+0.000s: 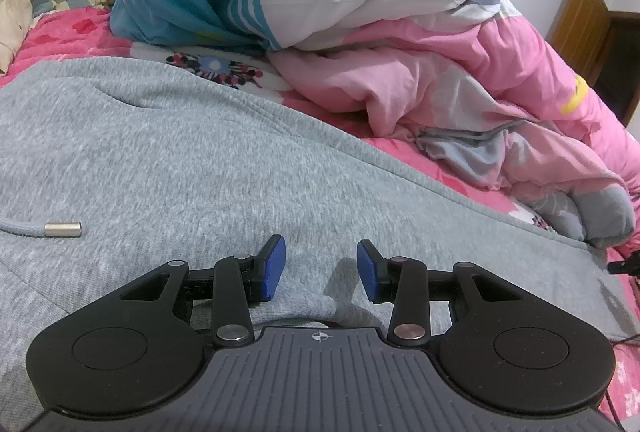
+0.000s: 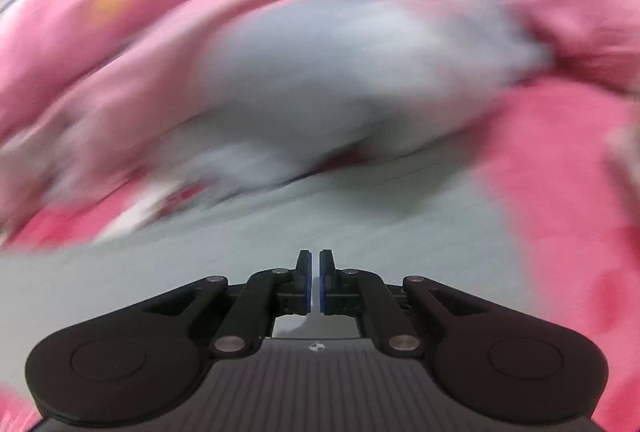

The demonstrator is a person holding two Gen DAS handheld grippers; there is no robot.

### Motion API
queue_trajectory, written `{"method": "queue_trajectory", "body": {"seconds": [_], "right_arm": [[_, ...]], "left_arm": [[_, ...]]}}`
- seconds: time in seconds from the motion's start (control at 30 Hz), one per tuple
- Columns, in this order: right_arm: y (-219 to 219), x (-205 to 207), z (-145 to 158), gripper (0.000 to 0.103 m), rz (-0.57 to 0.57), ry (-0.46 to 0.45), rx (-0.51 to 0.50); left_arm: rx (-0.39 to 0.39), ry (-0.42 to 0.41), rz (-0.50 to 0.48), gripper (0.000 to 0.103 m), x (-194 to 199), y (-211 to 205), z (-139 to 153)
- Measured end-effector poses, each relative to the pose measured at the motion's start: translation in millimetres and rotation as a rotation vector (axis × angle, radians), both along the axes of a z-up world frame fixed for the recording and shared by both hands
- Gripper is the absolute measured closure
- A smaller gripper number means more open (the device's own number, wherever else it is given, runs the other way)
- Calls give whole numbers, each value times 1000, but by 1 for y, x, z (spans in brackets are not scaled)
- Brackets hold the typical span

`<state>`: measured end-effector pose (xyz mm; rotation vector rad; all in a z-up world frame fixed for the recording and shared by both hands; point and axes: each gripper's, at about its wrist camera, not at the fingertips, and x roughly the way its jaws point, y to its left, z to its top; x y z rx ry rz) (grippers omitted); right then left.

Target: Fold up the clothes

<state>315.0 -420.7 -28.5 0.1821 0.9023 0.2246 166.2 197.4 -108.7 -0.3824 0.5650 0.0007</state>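
the soft, heathered grey sweatshirt (image 1: 168,152) lies spread on the bed. the left tool (image 1: 321,269) stands partly apart, a raised fold between its blue pads. the right tool (image 2: 315,282) is closed, empty.

Pink floral bed (image 1: 68,28) bears grey hoodie (image 1: 160,152) and pink quilt (image 1: 400,32)

Grey hoodie (image 1: 168,152): matt marled knit cloth; drawstring tip (image 1: 63,229): shiny metal. Pink quilt (image 1: 420,44): smooth cotton-like cloth.
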Motion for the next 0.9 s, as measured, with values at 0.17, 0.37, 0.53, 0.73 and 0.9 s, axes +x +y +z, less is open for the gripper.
{"method": "queue_trajectory", "body": {"seconds": [0.17,0.37,0.53,0.73,0.9], "right_arm": [[83,26,-27,101,247,89,84],[-30,50,-33,103,-211,28,54],[-121,-4,-16,101,-617,12,-11],[-1,6,16,95,-121,-47,59],[175,7,2,88,433,-93,-231]], "left_arm": [[-2,-1,-1,64,0,0,-1],[-15,-3,-5,64,-1,2,0],[-20,-3,-2,64,-2,3,1],[-10,2,7,64,0,2,0],[-12,2,10,64,0,2,-1]]}}
